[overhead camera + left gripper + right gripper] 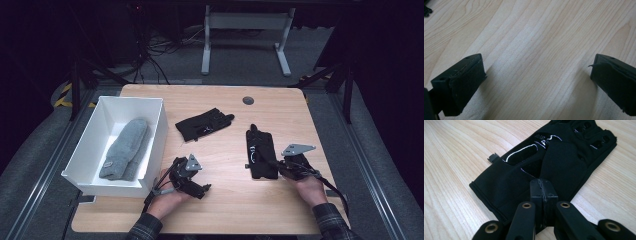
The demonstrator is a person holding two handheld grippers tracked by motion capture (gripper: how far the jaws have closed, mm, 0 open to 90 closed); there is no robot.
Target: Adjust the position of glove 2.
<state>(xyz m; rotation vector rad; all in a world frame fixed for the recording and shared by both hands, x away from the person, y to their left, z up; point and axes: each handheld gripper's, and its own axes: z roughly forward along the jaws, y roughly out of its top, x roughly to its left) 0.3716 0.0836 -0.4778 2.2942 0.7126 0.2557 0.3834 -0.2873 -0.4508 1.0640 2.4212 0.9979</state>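
The left gripper (192,176) idles just above bare bench (531,40), jaws spread wide and holding nothing. The right gripper (543,192) has its jaws pressed together on the cuff of the black glove (554,160), which stretches ahead of them; lift slowly so the pinched fabric doesn't slip

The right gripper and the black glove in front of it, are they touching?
Touching. In the right gripper view the right gripper has its jaws shut together, pressed onto the cuff end of the black glove, with no gap between them.
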